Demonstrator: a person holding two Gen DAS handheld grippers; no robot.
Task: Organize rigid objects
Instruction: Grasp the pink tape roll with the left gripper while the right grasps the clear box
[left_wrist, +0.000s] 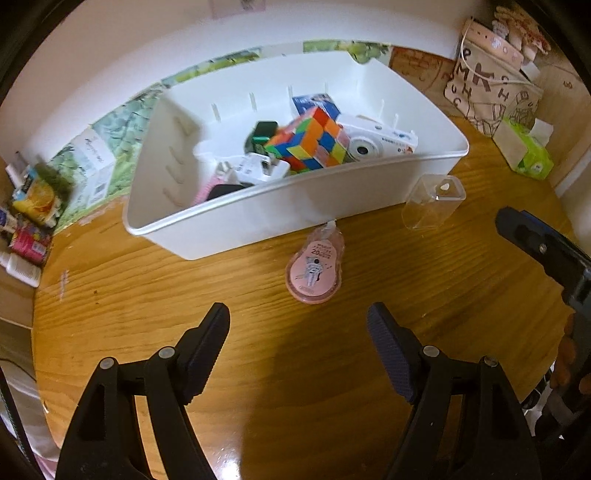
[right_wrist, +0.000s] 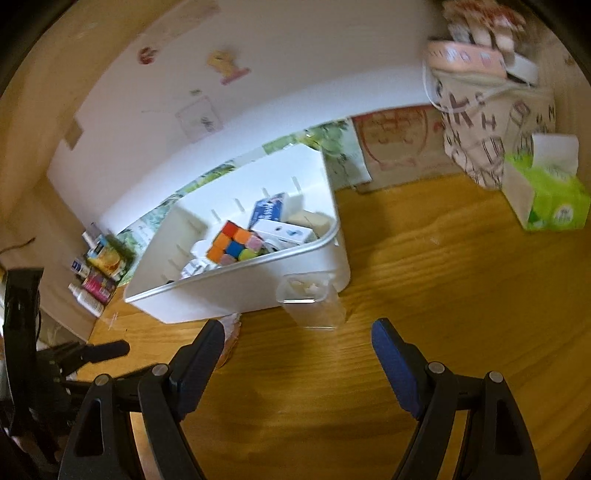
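On the wooden tabletop, just in front of the white bin, lies a pink correction-tape dispenser, flat on its side with its long axis running from the bin's near wall back toward the left hand-held gripper; its narrow tip almost touches that wall, though I cannot tell whether it actually does. It sits straight ahead of the left hand-held gripper, roughly on the line between the two spread fingers and a little beyond their tips, so the left hand is the nearer one for it. Those jaws stand wide apart with nothing between them. To the right of the dispenser, also close to the bin's front wall, lies a small clear plastic box with something pale inside; it is ahead of the right hand-held gripper and near the middle of its gap. That gripper is likewise open and empty, its fingers above bare wood. Judging by this, each hand is lined up on its own loose item, and the dispenser's lengthwise lie means the left fingers would close across its narrower width. Inside the bin already are a colourful puzzle cube, a white camera, a blue-and-white carton and other small things. Further out, a green tissue box and a printed bag stand near the right-hand wall, and bottles and packets crowd the far left corner.
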